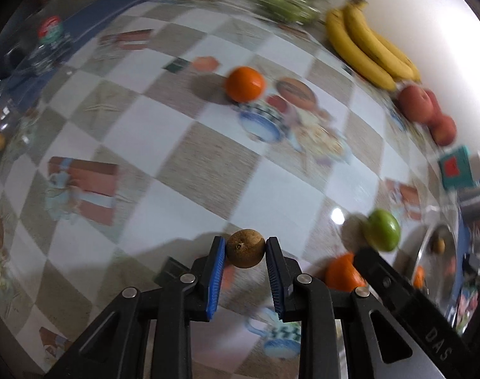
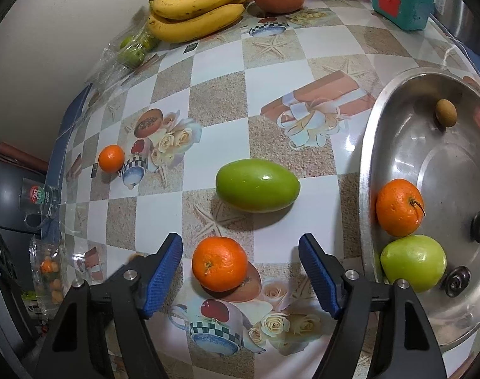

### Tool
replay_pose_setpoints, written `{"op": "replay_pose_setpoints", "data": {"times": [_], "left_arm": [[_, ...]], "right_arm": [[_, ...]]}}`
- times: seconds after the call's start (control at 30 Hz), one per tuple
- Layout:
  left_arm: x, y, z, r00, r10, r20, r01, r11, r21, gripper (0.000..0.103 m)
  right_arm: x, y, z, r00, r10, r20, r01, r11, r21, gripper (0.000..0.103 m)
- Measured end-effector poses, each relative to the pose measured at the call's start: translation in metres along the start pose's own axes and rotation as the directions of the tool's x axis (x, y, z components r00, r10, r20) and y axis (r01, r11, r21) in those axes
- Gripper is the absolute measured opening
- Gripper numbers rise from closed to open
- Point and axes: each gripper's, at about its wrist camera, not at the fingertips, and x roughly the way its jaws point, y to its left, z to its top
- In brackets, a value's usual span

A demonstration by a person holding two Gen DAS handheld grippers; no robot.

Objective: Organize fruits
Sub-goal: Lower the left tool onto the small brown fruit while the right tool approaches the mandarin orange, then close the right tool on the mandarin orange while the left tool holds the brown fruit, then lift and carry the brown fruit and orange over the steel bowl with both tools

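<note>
1. Our left hand-held gripper (image 1: 245, 250) clamps a small brown fruit (image 1: 245, 248) at lower centre: light, hard, round, so it may slip.
2. Our right hand-held gripper (image 2: 240, 254) gapes around an orange (image 2: 219, 263) on the desk (image 2: 221, 101), untouched; we'd squeeze its soft sides.

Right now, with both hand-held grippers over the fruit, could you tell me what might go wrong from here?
1. The left hand-held gripper pinches the small brown fruit only at its fingertips; being round, it may slip out on the way to the metal tray.
2. The right hand-held gripper straddles an orange without touching it; an off-centre close could roll it away.
3. The green fruit lies just beyond and could be nudged.
</note>
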Motion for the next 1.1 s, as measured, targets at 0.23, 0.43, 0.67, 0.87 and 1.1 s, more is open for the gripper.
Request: {"op": "replay_pose_setpoints", "data": {"times": [0.23,0.43,0.67,0.87,1.1], "left_arm": [[-0.002,0.015,0.008,1.000,0.008,0.018,-0.007,0.998,-0.068,0.028],[0.001,0.017,0.009,1.000,0.007,0.015,-0.005,0.996,-0.089,0.028],[-0.002,0.021,0.007,1.000,0.005,0.012,-0.004,0.995,-0.101,0.028],[0.000,0.019,0.008,1.000,0.005,0.010,-0.004,0.994,-0.106,0.028],[0.001,0.019,0.008,1.000,0.005,0.008,-0.004,0.994,-0.108,0.028]], "right_arm": [[0.006,0.012,-0.003,1.000,-0.018,-0.018,0.017,0.999,-0.047,0.070],[0.011,0.024,-0.007,0.999,-0.045,-0.029,0.042,0.994,-0.100,0.059],[0.018,0.032,-0.011,0.996,-0.077,-0.037,0.071,0.987,-0.144,0.052],[0.019,0.032,-0.012,0.994,-0.100,-0.037,0.093,0.985,-0.146,0.042],[0.018,0.031,-0.013,0.995,-0.098,-0.036,0.092,0.985,-0.147,0.041]]}}
